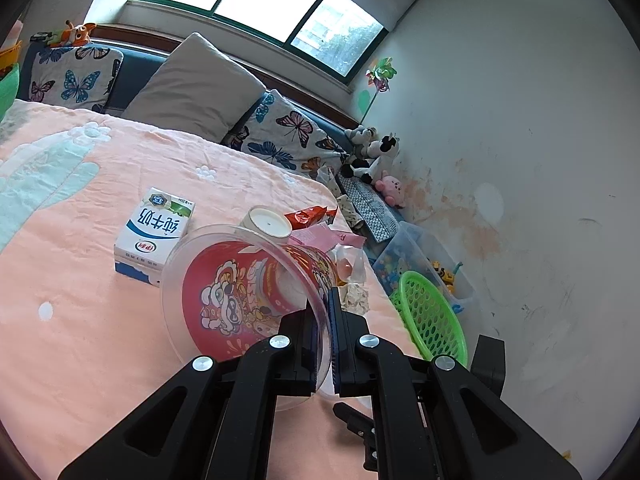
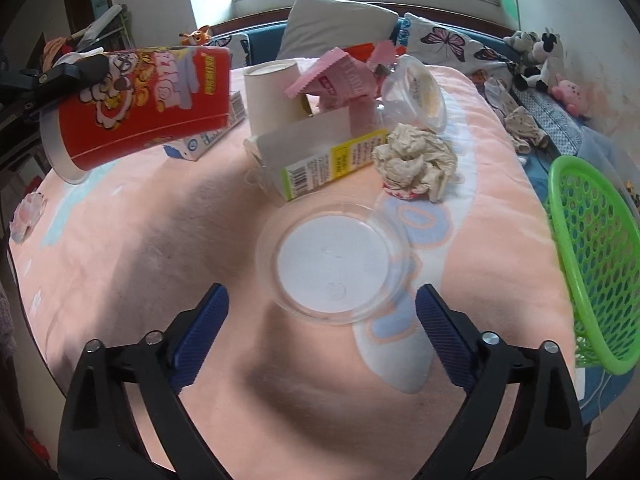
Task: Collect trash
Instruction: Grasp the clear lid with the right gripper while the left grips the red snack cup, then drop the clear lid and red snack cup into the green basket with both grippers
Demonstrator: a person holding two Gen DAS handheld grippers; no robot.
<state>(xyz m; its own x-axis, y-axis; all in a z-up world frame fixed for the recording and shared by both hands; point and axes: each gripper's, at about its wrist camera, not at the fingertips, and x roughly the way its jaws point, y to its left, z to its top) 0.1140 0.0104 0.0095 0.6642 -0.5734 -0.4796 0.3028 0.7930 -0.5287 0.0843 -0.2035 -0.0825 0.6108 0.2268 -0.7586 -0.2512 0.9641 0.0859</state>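
Observation:
My left gripper (image 1: 324,320) is shut on the rim of a red cartoon-printed cup (image 1: 240,292) and holds it tilted above the pink bedspread; the cup also shows in the right wrist view (image 2: 144,104) at upper left. My right gripper (image 2: 322,312) is open and empty, just short of a clear plastic lid (image 2: 334,258) lying flat on the bed. Behind the lid lie a white carton with a yellow label (image 2: 320,152), a crumpled tissue (image 2: 416,160), a paper cup (image 2: 272,96), a pink wrapper (image 2: 340,76) and a clear plastic cup (image 2: 416,88). A milk carton (image 1: 154,236) lies left of the red cup.
A green mesh basket (image 2: 592,256) stands at the bed's right edge, also in the left wrist view (image 1: 432,316). Pillows (image 1: 200,84) and plush toys (image 1: 372,156) are at the headboard. A clear bin of toys (image 1: 420,256) sits on the floor by the wall.

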